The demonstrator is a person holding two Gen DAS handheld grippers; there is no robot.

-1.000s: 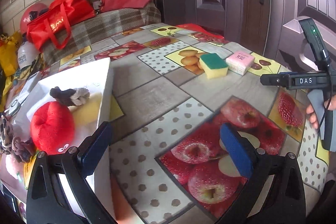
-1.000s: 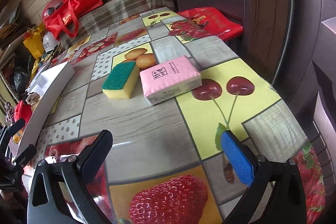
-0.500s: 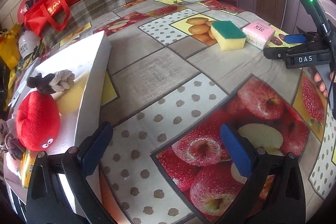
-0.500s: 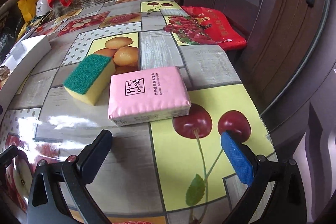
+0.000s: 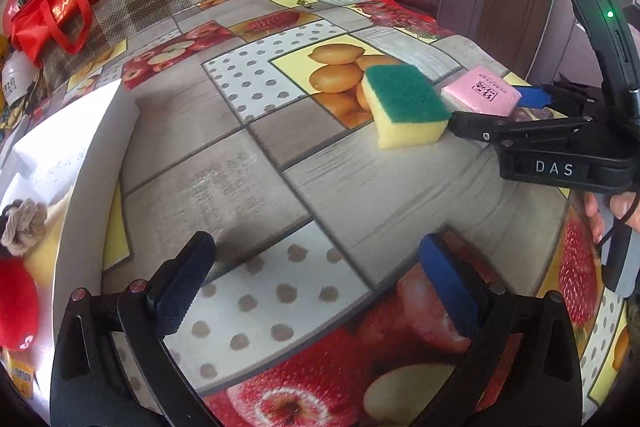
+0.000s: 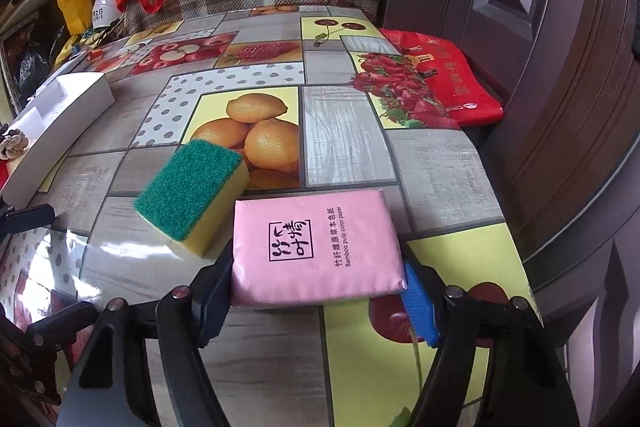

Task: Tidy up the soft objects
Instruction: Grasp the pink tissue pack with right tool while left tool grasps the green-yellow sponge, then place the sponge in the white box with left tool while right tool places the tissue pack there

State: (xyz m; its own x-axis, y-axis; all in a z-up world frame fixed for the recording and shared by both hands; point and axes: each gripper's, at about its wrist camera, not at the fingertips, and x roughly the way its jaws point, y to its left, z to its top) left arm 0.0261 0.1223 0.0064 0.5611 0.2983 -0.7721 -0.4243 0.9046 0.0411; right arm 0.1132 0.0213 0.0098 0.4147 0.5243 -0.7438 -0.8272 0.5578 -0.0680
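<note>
While clamped by the right fingers (image 6: 416, 301), a glossy pink rectangular tissue pack (image 6: 316, 251); left fingers (image 5: 448, 287) released

bench cloth (image 6: 348, 147): glossy, smooth, plastic-like | sponge (image 6: 192, 195): rough green scouring top, matt yellow foam | tissue pack (image 6: 316, 247): smooth pink film, slight sheen | box (image 5: 80, 155): matt white card | right hand-held gripper (image 6: 316, 291): matt black plastic, blue ribbed pads

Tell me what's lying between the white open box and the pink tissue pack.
In the right wrist view, the yellow sponge with green scrub top sits between white box and pink tissue pack.
</note>
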